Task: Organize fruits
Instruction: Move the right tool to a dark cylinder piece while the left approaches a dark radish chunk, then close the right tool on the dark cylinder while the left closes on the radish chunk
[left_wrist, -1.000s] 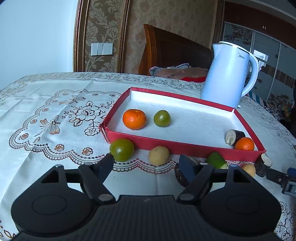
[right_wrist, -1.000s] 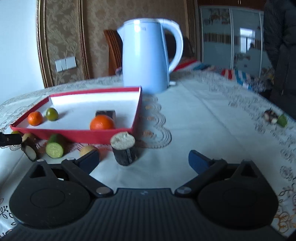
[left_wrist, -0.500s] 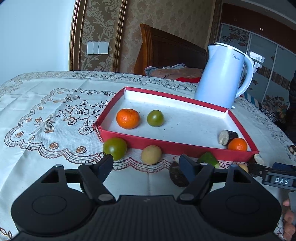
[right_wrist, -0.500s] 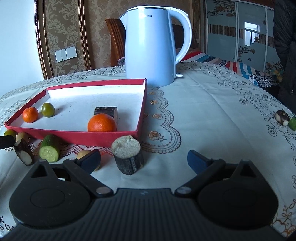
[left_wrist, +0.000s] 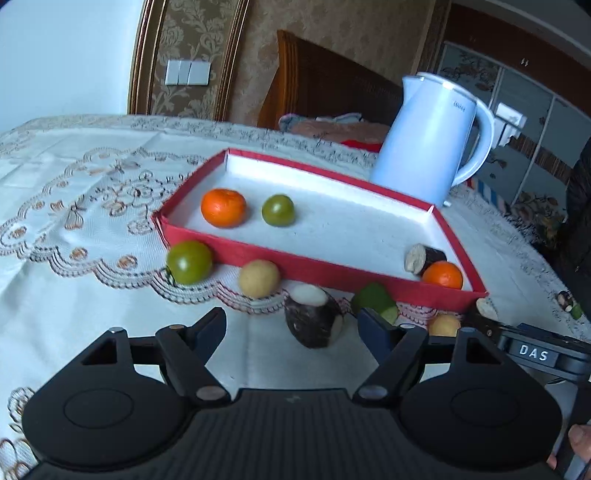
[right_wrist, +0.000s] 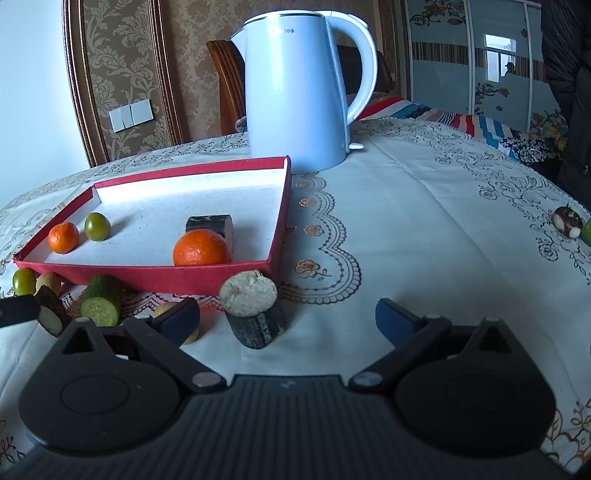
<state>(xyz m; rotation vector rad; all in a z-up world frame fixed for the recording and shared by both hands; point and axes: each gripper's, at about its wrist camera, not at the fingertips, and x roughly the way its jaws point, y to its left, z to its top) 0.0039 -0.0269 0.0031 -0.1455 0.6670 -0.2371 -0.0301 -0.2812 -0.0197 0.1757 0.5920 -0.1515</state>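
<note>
A red tray (left_wrist: 332, 273) with a white floor holds two oranges (left_wrist: 223, 207) (left_wrist: 442, 275), a green fruit (left_wrist: 278, 210) and a dark-skinned cut piece (left_wrist: 423, 258). Along its front wall on the cloth lie a green fruit (left_wrist: 189, 262), a yellow-brown one (left_wrist: 258, 278) and a cucumber piece (left_wrist: 375, 299). My left gripper (left_wrist: 293, 326) is open; a dark cut piece (left_wrist: 314, 321) lies just ahead of its tips, nearer the right finger. My right gripper (right_wrist: 286, 317) is open too, with a dark stump (right_wrist: 253, 306) standing between its tips, untouched.
A white kettle (right_wrist: 295, 92) stands behind the tray's far right corner. Small pieces (right_wrist: 567, 221) lie far right on the lace tablecloth (right_wrist: 424, 240). A person in dark clothing (right_wrist: 569, 92) stands at the right edge. A wooden chair (left_wrist: 325, 85) is behind the table.
The left view has swung so the dark cut piece, earlier hidden behind the right finger, now shows between the fingertips. The stump looms larger between the right gripper's fingers. Both stay open.
</note>
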